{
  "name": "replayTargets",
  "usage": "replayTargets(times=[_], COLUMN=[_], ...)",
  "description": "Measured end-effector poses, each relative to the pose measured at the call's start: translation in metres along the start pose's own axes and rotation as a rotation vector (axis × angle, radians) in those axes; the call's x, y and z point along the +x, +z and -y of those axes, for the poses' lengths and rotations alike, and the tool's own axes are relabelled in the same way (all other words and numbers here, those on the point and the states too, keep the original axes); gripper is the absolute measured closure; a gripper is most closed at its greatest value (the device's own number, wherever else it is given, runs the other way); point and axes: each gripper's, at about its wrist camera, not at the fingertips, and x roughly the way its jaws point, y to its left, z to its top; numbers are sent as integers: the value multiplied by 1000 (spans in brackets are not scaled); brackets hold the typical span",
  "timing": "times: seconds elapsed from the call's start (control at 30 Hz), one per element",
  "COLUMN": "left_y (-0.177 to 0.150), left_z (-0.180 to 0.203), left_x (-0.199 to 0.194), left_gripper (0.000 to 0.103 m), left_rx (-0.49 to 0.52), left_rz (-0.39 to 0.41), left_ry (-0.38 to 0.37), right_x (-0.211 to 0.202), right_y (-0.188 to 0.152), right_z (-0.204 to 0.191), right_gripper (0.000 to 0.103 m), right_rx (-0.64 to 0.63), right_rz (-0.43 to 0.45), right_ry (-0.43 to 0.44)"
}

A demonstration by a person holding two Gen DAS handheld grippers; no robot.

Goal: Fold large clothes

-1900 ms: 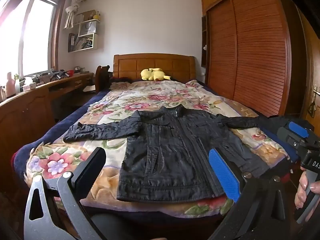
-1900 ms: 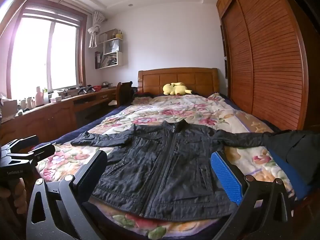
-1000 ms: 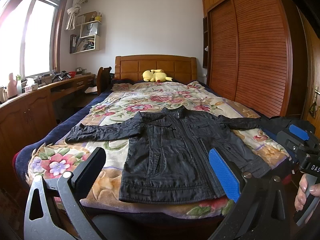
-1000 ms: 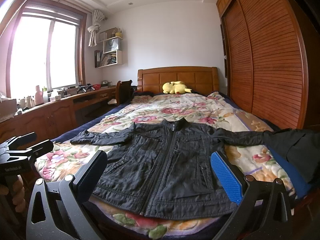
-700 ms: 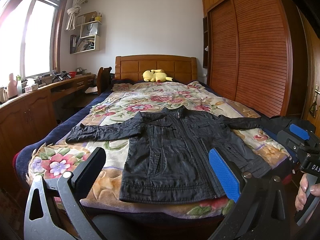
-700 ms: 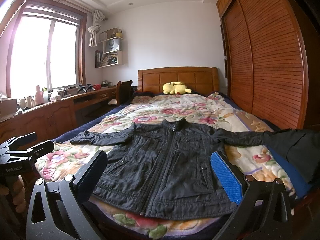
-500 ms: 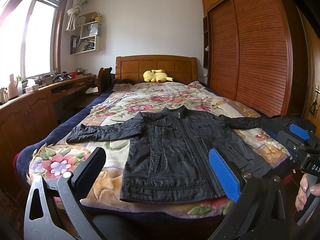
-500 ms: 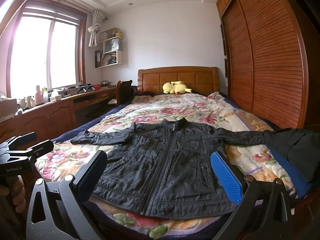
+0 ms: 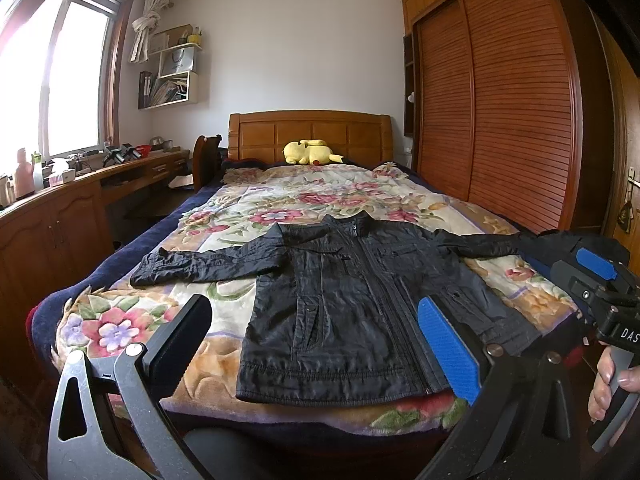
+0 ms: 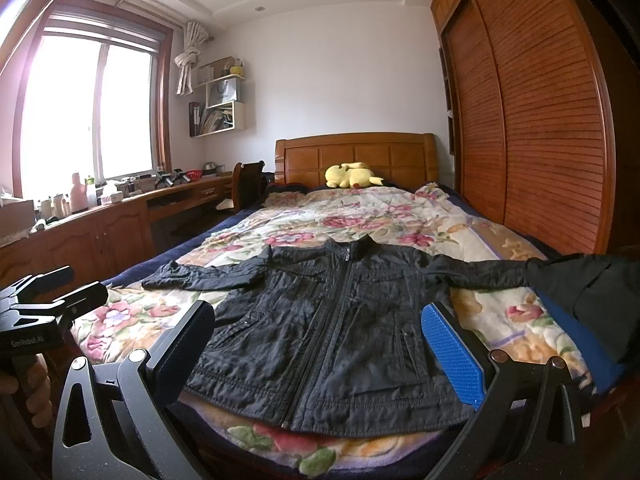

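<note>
The bedroom had a wooden bed (image 9: 308, 128) under a floral blanket (image 9: 256, 208), with a slatted wardrobe (image 9: 500, 120) along one side and a long desk (image 9: 60, 208) under the window on the other. A yellow plush toy (image 9: 310, 152) lay by the headboard.

The black jacket (image 9: 352, 312) lay flat on the blanket near the foot of the bed, front up and zipped, collar toward the headboard, both sleeves spread out sideways. Its far sleeve end met another dark garment (image 10: 592, 292) at the wardrobe-side edge of the bed.

The left gripper (image 9: 316, 344) was held level before the foot of the bed, pointing along the jacket, its jaws spread wide and holding nothing. The right gripper (image 10: 320, 344) was posed the same way, fully parted and empty, clear of the cloth. In the left wrist view the right hand (image 9: 612, 388) was wrapped around its tool's handle at the frame's edge; in the right wrist view the left hand (image 10: 28, 384) likewise gripped its handle, low beside the bed corner.
</note>
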Motion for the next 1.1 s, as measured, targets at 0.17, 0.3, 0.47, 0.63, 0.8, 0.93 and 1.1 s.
replayTargets(times=[0.17,0.3,0.47,0.63,0.8,0.93,1.1], left_y=[0,0,0,1,1,1,-1], left_z=[0,0,1,2,3,5,3], left_x=[0,-1,-1,-2,-2,-1,1], left_gripper=[0,0,0,0,0,0,0], left_rx=[0,-1,-1,-1,-1,1,-2], left_rz=[0,3,1,2,1,-2,-6], left_ry=[0,-2,-4,-5,-5,1,5], right_x=[0,-1,-2,-2,-2,-3,-2], right_y=[-1,0,0,0,-1,-1,-1], right_z=[1,1,1,0,0,-1,-1], right_gripper=[0,0,0,0,0,0,0], right_rx=[4,6,10,10,10,10,8], right_rz=[-1,-2,1,0,0,-1,-4], right_ry=[1,2,3,3,4,6,7])
